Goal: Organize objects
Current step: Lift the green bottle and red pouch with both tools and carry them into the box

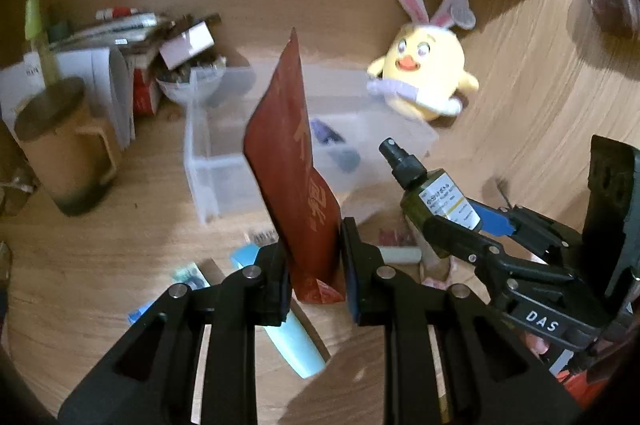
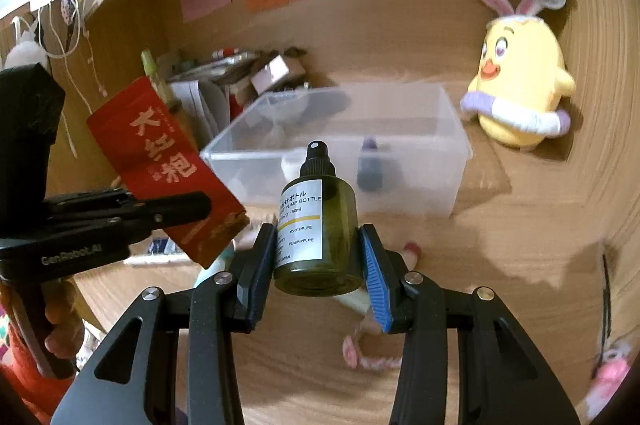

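Note:
My left gripper point(image 1: 314, 257) is shut on a red packet point(image 1: 292, 161) with gold characters, held upright above the desk; the packet also shows in the right wrist view point(image 2: 160, 161). My right gripper point(image 2: 316, 253) is shut on a small green spray bottle point(image 2: 318, 221) with a black pump top, held upright; it shows at the right of the left wrist view point(image 1: 432, 201). A clear plastic bin point(image 2: 456, 149) stands just behind both, with a small dark bottle point(image 2: 370, 165) inside. The bin also shows in the left wrist view point(image 1: 200, 161).
A yellow chick plush with rabbit ears point(image 2: 520, 77) leans at the back right. A brown lidded mug point(image 1: 68, 153), papers and stacked clutter point(image 1: 160, 37) stand at the back left. A light blue tube point(image 1: 292, 341) and small pink items point(image 2: 368, 353) lie on the wooden desk point(image 1: 100, 265).

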`<state>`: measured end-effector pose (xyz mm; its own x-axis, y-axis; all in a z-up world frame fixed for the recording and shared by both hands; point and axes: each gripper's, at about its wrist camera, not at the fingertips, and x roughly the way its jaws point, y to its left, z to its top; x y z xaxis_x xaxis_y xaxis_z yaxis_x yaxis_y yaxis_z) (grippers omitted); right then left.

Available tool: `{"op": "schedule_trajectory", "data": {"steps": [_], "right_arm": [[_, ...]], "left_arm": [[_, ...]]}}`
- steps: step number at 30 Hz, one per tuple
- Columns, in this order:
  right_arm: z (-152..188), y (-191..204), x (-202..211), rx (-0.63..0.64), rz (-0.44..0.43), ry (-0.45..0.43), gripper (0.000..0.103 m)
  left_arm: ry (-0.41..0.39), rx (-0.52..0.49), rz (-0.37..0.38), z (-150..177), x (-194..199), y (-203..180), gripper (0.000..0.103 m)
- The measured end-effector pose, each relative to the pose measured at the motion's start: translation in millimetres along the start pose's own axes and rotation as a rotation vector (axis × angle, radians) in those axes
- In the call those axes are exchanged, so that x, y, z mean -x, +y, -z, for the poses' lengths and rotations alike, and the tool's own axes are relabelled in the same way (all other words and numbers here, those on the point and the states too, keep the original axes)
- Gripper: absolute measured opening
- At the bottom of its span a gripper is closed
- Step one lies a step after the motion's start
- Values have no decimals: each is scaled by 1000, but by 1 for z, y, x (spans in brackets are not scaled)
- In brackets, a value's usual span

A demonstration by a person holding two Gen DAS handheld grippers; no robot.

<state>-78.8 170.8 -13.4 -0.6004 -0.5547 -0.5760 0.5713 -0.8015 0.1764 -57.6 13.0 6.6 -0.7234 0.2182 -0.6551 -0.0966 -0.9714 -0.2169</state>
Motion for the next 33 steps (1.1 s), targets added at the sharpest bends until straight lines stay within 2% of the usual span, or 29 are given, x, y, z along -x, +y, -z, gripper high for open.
{"op": "schedule_trajectory", "data": {"steps": [7,18,24,33], "right_arm": [[-26,-2,4,10,30,-71,39],[-61,-13,-14,28,76,-100,39],[-77,-25,-33,23,102,-82,39],[-87,-49,-78,2,144,34,39]], "left_arm": [[-69,12,-4,-28,15,13,21],[-143,9,-108,-65,12,30,21],[-112,19,-136,-76,-9,41,21],[-34,18,-151,-84,-44,51,21]]}}
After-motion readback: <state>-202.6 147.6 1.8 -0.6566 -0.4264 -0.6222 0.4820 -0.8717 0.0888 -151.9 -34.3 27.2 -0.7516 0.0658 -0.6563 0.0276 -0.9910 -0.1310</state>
